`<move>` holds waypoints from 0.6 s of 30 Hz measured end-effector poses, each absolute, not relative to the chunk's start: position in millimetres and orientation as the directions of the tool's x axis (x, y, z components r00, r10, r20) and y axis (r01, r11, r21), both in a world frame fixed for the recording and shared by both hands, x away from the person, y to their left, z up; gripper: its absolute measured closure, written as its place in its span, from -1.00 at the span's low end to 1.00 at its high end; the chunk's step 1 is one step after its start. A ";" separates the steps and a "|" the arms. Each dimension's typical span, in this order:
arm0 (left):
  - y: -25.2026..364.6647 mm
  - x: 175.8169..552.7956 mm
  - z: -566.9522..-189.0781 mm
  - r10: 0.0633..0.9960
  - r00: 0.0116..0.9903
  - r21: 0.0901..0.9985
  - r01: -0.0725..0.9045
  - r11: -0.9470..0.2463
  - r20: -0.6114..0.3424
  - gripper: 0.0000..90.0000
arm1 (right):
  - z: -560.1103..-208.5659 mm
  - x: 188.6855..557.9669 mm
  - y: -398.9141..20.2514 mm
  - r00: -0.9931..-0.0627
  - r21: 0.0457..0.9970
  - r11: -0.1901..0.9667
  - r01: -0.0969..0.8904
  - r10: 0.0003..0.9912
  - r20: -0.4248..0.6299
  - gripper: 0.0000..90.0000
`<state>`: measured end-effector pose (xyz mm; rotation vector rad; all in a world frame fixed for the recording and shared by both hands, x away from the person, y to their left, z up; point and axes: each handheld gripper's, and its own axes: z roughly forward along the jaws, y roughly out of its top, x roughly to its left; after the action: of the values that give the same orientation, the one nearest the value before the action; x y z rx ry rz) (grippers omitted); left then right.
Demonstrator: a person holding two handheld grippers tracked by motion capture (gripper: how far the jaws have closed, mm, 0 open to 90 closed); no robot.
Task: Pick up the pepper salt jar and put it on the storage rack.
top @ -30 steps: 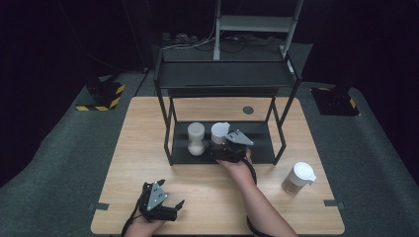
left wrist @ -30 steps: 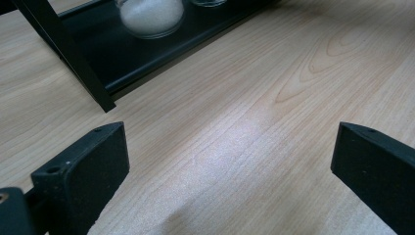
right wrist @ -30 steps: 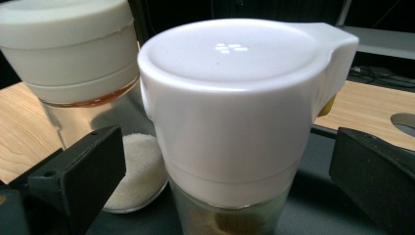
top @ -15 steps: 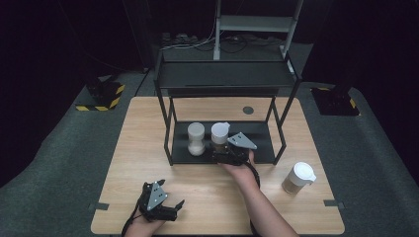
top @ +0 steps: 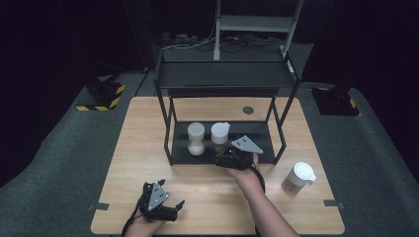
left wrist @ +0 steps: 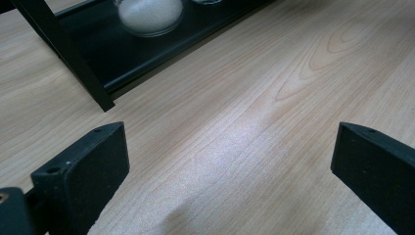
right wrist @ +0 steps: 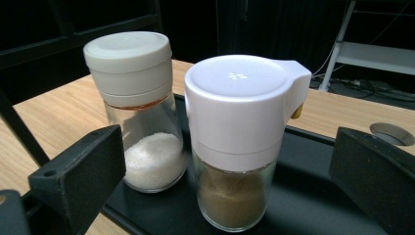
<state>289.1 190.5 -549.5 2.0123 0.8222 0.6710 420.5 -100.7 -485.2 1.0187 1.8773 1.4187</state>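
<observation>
Little has been moved since a second ago: the right gripper [top: 228, 159] has been eased back a touch from the jars and is held at the front edge of the black metal two-tier rack [top: 223, 79], while the left gripper [top: 165, 207] is kept where it was, low on the light wooden table [top: 148, 143] near its front edge.

Three jars are counted. Two are stood side by side on the rack's lower shelf: a clear glass jar of white granules with a round off-white cap [right wrist: 139, 112], and, just beside it, a clear glass jar of brown powder with a white flip-spout lid [right wrist: 240, 142] (a small yellow tab is seen under the spout). A third jar, brown-filled and white-lidded [top: 297, 177], is left alone on the table to the right of the rack, well apart from the others.

The right gripper's jaws are spread wide, with the brown-powder jar framed between them and untouched. The left gripper's jaws are likewise spread, with bare wood between them. One round hole [top: 248, 110] is seen in the table behind the rack.
</observation>
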 end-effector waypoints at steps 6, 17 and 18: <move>189.9 288.8 -549.6 0.749 0.642 0.848 0.299 -0.438 0.161 -0.98 | -480.7 412.2 -104.3 -0.548 0.963 0.146 0.225 0.836 0.001 -1.00; 189.2 288.8 -549.8 0.749 0.642 0.846 0.299 -0.441 0.164 -0.98 | -475.6 396.9 -112.6 -0.549 0.968 0.148 0.202 0.836 -0.014 -1.00; 189.1 288.7 -549.8 0.750 0.641 0.846 0.299 -0.441 0.164 -0.98 | -475.2 395.4 -113.4 -0.550 0.969 0.148 0.200 0.835 -0.014 -1.00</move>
<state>288.7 189.1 -549.8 2.0201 0.8182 0.6791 395.4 -113.4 -475.2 0.9869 1.8551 1.4288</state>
